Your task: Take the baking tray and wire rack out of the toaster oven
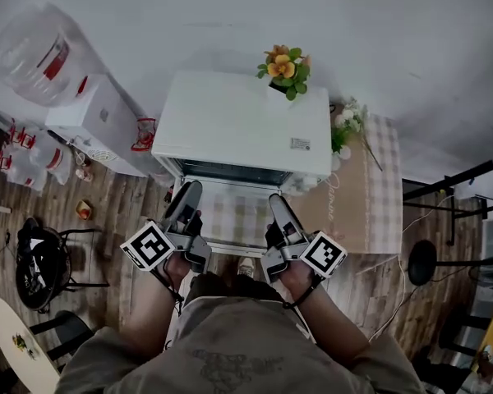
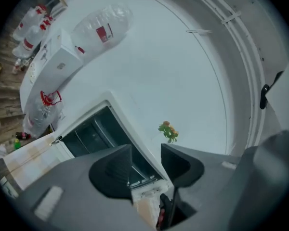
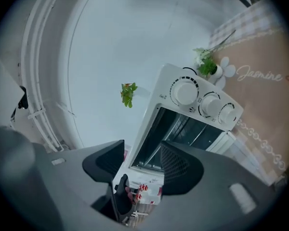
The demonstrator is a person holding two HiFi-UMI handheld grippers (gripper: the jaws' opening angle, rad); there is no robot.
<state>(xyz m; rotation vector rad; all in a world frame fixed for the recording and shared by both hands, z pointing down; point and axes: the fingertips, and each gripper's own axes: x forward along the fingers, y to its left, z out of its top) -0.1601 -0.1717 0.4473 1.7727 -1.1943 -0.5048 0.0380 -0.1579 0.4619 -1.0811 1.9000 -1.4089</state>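
A white toaster oven (image 1: 238,125) stands on a table with a checked cloth, and its glass door (image 1: 230,216) hangs open towards me. My left gripper (image 1: 189,189) and right gripper (image 1: 278,202) hover side by side just in front of the opening, both open with nothing between the jaws. In the left gripper view the gripper (image 2: 145,153) faces the dark oven cavity (image 2: 91,134). In the right gripper view the gripper (image 3: 142,153) faces the same cavity, where thin bars of a wire rack (image 3: 185,129) show. I cannot make out the baking tray in the dark interior.
A small pot of orange flowers (image 1: 285,71) sits on the oven's top. White flowers (image 1: 345,125) stand on the table to the right. At the left are a water dispenser (image 1: 99,121) with its bottle (image 1: 33,52), several bottles (image 1: 20,150) on the floor, and a chair (image 1: 41,265).
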